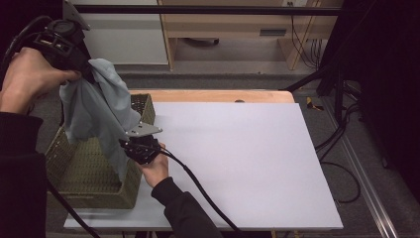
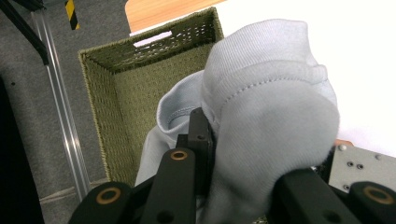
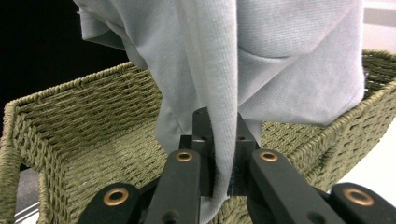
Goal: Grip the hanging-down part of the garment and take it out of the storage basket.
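The left tool (image 1: 88,69) was clamped on the top of one grey cloth (image 1: 96,111) and the right tool (image 3: 223,154) pinched its lower fold, so it hung, apparently light, soft and limp, over one woven basket (image 1: 94,196) on the counter (image 1: 247,163).

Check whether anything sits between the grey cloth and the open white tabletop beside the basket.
Only the basket's near wall: the cloth hangs over it, gripped high by the left gripper and low by the right gripper. The tabletop looks bare.
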Demonstrator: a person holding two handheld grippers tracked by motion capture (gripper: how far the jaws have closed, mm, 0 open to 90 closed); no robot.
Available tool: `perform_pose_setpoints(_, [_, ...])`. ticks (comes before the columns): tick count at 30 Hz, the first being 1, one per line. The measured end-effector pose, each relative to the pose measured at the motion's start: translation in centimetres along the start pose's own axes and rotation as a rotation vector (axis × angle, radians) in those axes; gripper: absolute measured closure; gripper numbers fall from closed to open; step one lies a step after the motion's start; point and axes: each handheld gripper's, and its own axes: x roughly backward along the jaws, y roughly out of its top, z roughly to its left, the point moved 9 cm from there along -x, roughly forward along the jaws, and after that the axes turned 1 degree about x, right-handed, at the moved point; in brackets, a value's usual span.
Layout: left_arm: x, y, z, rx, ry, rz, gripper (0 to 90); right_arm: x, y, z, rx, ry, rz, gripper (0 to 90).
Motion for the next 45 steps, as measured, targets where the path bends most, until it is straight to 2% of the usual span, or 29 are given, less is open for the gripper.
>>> perform_pose_setpoints(5, [0.1,-0.1,0.2,0.001,0.004,-0.007,77.8,0.9,0.2,0.0,0.033,-0.003,0.007,86.2])
perform_pose_setpoints(10, [0.3,-0.2,0.5,0.019,0.005,-0.021,77.8,2.5,0.8,-0.9,0.062,-0.014,-0.001,86.5])
perform_pose_setpoints(13, [0.4,-0.3,0.7,0.017,0.012,-0.019,77.9,3.7,1.3,-1.4,0.045,-0.016,-0.014,86.7])
perform_pose_setpoints(15, [0.3,-0.3,0.7,0.019,0.014,-0.023,77.9,4.5,1.8,-1.8,0.036,-0.020,-0.029,86.8])
perform_pose_setpoints(17, [0.4,-0.4,0.7,0.015,0.010,-0.020,77.9,5.3,2.2,-2.2,0.054,-0.025,-0.039,86.9])
perform_pose_setpoints(22, [0.3,-0.5,0.6,0.012,0.007,-0.021,77.9,8.0,3.4,-3.6,0.062,-0.046,-0.075,87.0])
perform_pose_setpoints(24, [0.3,-0.5,0.5,0.009,0.003,-0.023,77.9,9.1,3.8,-3.9,0.070,-0.053,-0.071,87.1])
perform_pose_setpoints(30, [0.1,-0.4,0.0,0.002,-0.004,-0.025,77.9,11.8,5.3,-4.0,0.116,-0.071,-0.089,87.1])
perform_pose_setpoints(34, [0.0,-0.2,-0.4,-0.005,-0.017,-0.027,77.8,13.7,6.5,-4.4,0.113,-0.082,-0.123,87.1])
perform_pose_setpoints(45, [-0.1,0.2,-1.4,-0.029,-0.022,-0.032,77.8,15.4,7.2,-4.9,0.121,-0.109,-0.143,87.1])
